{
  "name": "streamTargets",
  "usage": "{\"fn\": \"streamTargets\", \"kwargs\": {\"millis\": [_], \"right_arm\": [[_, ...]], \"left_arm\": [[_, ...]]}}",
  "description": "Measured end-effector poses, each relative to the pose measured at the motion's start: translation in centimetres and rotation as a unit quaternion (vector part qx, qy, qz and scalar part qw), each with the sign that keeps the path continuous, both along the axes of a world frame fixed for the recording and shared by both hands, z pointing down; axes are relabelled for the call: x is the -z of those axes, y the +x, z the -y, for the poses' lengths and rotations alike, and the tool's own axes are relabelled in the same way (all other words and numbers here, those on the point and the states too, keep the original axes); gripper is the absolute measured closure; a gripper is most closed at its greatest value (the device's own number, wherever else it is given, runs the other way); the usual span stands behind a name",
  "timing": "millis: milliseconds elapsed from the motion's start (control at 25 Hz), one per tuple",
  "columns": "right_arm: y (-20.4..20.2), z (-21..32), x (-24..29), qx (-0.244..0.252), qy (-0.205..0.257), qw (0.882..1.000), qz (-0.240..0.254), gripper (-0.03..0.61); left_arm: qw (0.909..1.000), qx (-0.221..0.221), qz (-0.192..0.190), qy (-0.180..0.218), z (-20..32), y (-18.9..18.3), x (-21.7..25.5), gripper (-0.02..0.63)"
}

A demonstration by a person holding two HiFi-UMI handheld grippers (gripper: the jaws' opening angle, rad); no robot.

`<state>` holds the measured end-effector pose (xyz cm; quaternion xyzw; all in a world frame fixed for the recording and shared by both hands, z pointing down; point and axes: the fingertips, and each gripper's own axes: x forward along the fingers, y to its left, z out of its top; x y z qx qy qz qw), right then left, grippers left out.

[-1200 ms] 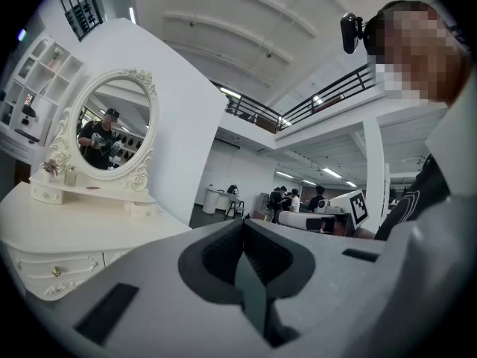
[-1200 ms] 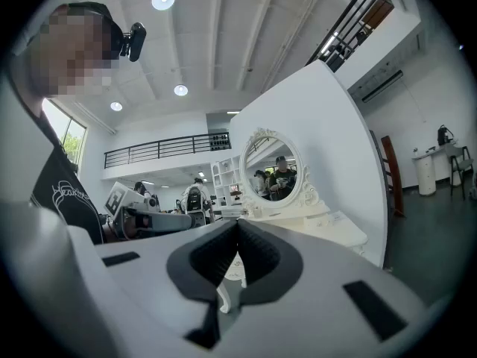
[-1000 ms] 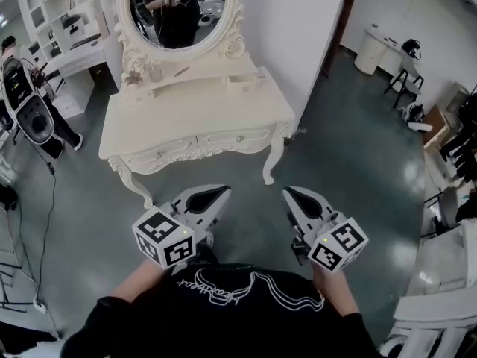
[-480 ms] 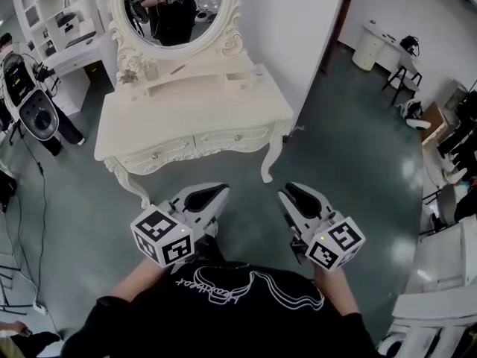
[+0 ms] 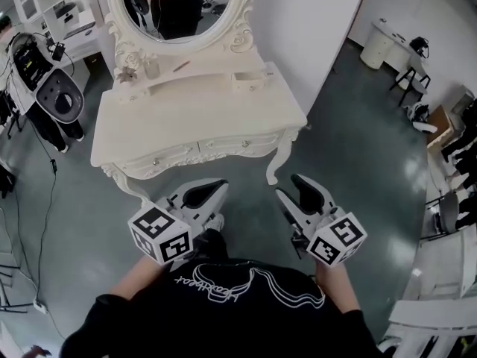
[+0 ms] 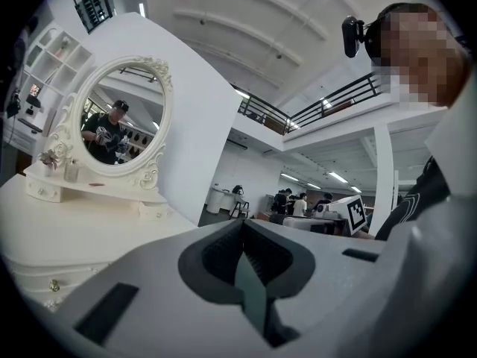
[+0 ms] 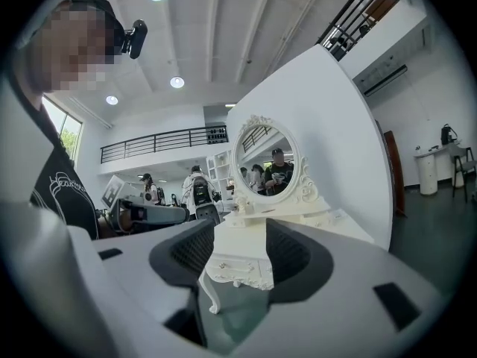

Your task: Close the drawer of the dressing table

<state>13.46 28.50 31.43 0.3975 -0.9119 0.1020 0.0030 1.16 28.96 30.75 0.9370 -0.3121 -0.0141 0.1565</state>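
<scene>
At the far left of the head view, white shelving lines the wall and a person in dark clothes stands on the grey-green floor.

Next comes the cream dressing table, set against a white wall. Its oval mirror rises at the back and reflects a figure in dark clothes. Two front drawers with small knobs run under the tabletop and look flush with the carved front. On the right end of the shelf below the mirror, a small drawer appears to stand a little forward of the shelf's face.

Below the table and well apart from it, the left gripper is held level in front of the wearer's black shirt. In the left gripper view its jaws are pressed together with nothing between them, and the table lies off to that view's left.

Just to its right, the right gripper also points level toward the table. Its jaws have just been opening and now stand spread. The right gripper view shows only the distant table and its curved leg through the gap, so they hold nothing.

At the far right, a white cabinet stands by the wall.
</scene>
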Motion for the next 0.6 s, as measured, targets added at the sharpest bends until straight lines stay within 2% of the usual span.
{"fn": "streamTargets", "kwargs": {"millis": [240, 600], "right_arm": [[-1.2, 7.3, -2.0, -0.023, -0.024, 0.999, -0.017, 0.352], [-2.7, 20.5, -3.0, -0.060, -0.056, 0.996, -0.024, 0.351]], "left_arm": [[0.9997, -0.013, 0.005, -0.021, 7.5, -1.3, -1.5, 0.611], [0.9977, -0.043, 0.012, -0.052, 21.4, -3.3, -2.8, 0.611]]}}
